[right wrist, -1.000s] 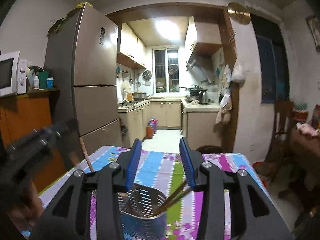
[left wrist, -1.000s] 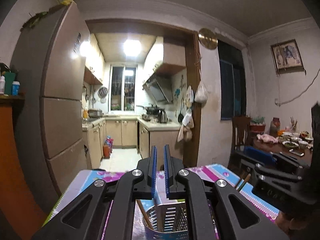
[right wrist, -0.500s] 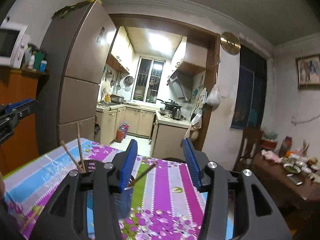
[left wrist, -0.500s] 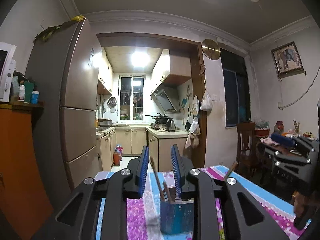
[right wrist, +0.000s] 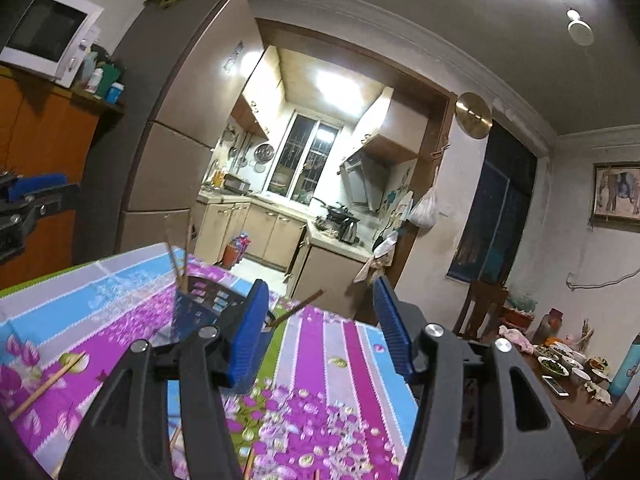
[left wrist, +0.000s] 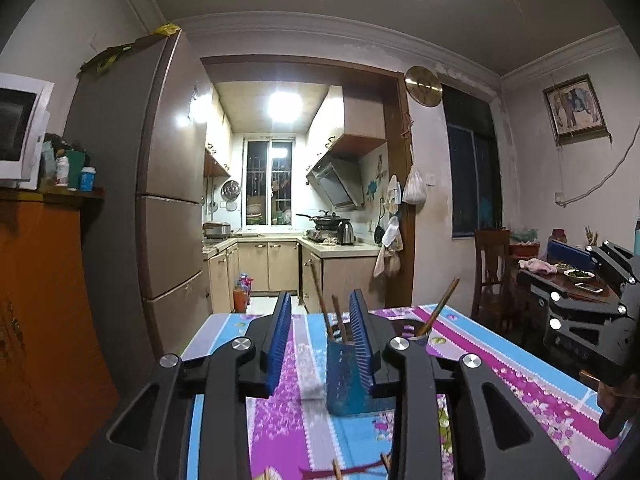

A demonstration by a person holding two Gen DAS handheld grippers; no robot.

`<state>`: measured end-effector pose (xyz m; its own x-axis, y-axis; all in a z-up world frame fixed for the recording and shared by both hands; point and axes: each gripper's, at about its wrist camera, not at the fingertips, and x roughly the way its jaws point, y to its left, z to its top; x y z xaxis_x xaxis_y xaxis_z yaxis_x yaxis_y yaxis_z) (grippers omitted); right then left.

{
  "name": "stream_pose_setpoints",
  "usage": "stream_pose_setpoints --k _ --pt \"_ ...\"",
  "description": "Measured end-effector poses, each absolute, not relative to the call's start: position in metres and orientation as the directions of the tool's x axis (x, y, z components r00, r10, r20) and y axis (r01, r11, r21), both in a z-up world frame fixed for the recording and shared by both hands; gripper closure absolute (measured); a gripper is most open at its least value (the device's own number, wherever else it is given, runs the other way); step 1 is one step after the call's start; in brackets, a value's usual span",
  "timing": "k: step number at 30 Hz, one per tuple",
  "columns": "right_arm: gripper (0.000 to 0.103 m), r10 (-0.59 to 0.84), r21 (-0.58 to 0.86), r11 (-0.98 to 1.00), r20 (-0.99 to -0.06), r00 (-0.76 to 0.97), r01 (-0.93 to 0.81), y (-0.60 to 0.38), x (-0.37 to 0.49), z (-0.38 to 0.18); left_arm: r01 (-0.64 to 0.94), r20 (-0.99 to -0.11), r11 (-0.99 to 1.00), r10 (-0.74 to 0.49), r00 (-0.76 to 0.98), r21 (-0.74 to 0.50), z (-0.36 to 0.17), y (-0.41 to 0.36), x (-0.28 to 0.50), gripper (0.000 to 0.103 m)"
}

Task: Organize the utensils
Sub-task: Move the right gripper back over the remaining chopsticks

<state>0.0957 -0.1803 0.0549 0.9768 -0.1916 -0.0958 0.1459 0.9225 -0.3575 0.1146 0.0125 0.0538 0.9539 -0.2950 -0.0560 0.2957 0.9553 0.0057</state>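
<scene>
Both views have pulled back from the table [left wrist: 500,360] since a second ago: then the metal utensil holder [left wrist: 344,376] sat right under the fingers, seen from above, and now it stands upright further out on the flowered striped cloth, seen from the side. The fridge [left wrist: 160,208] rises beyond the table's left edge, with the lit kitchen doorway past the far end and a dining table [right wrist: 580,392] crowded with dishes off to the right. The left gripper [left wrist: 320,336], pressed together a second ago, is opening and its blue pads are spread with nothing between them; the holder shows through the gap, apart from the pads. The right gripper [right wrist: 320,320] is also opening, wider than before, and is empty; its view is now tilted. Several chopsticks [left wrist: 320,300] stand leaning in the holder. Loose chopsticks [right wrist: 44,384] lie on the cloth near the table's front edge.
</scene>
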Motion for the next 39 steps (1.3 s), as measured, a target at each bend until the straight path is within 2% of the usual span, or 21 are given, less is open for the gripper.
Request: stream_pose_setpoints --k 6,9,14,18,20,24,35,37,39 --pt "0.042 -0.176 -0.326 0.938 -0.158 0.972 0.117 -0.195 0.056 0.033 0.258 -0.060 0.965 -0.255 0.965 0.044 0.037 0.034 0.073 0.064" --pt "0.040 -0.171 -0.288 0.952 -0.223 0.960 0.102 -0.209 0.041 0.014 0.219 -0.081 0.971 -0.212 0.974 0.099 0.020 0.040 0.051 0.054" --pt "0.037 -0.125 -0.193 0.979 -0.333 0.935 0.062 -0.222 0.011 -0.019 0.152 -0.221 0.975 -0.114 0.969 0.165 -0.016 0.040 0.032 0.053" --pt "0.036 -0.123 -0.191 0.980 -0.383 0.916 0.051 -0.216 -0.009 -0.039 0.130 -0.350 0.984 -0.078 0.933 0.126 -0.034 0.044 0.032 0.053" --pt "0.036 -0.108 -0.170 0.985 -0.396 0.912 0.043 -0.214 -0.016 -0.042 0.105 -0.378 0.987 -0.050 0.925 0.125 -0.036 0.043 0.031 0.051" --pt "0.032 -0.083 -0.109 0.993 -0.396 0.914 0.043 -0.211 -0.035 -0.049 0.033 -0.387 0.992 0.016 0.922 0.120 -0.034 0.043 0.024 0.039" --pt "0.028 -0.040 0.001 0.999 -0.407 0.913 0.045 -0.211 -0.056 -0.061 -0.032 -0.382 0.987 0.091 0.920 0.158 -0.030 0.039 0.010 0.033" --pt "0.022 -0.030 0.009 0.999 -0.411 0.911 0.037 -0.210 -0.058 -0.061 -0.046 -0.374 0.984 0.109 0.921 0.172 -0.030 0.038 0.007 0.030" --pt "0.021 -0.026 0.006 0.999 -0.412 0.911 0.031 -0.209 -0.060 -0.061 -0.056 -0.370 0.982 0.120 0.921 0.181 -0.029 0.037 0.005 0.030"
